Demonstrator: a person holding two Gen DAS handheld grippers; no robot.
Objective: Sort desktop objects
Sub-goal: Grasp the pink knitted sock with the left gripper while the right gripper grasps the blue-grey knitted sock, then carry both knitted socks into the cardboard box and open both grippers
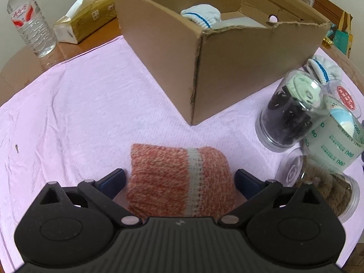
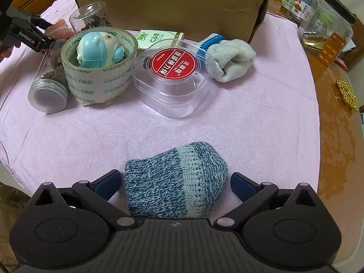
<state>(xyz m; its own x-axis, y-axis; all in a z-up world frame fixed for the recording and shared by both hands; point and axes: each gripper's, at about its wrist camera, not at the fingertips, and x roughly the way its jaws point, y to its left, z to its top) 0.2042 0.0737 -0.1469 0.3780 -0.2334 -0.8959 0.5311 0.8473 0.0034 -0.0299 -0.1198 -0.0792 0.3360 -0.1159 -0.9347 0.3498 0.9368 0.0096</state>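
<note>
Left tool (image 1: 179, 177): gaping around red sock (image 1: 179, 179), not yet gripping.
Right tool (image 2: 175, 180): gaping around blue sock (image 2: 176, 179).
Box (image 1: 227, 68): holding one white sock (image 1: 200, 14).
Surface (image 2: 250, 118): carrying jars, tape roll (image 2: 100, 68), another white sock (image 2: 229, 56), waiting for sorting.

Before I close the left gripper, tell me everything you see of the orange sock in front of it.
The orange sock is a rolled or folded bundle of coarse knit, mottled orange-red and cream, with a pale grey band across it nearer its right end. It lies flat on the pink cloth, in front of the cardboard box, between the open blue fingers of the left gripper. Small gaps show on both sides, so neither finger seems to be touching it. It is not in the box yet.
</note>
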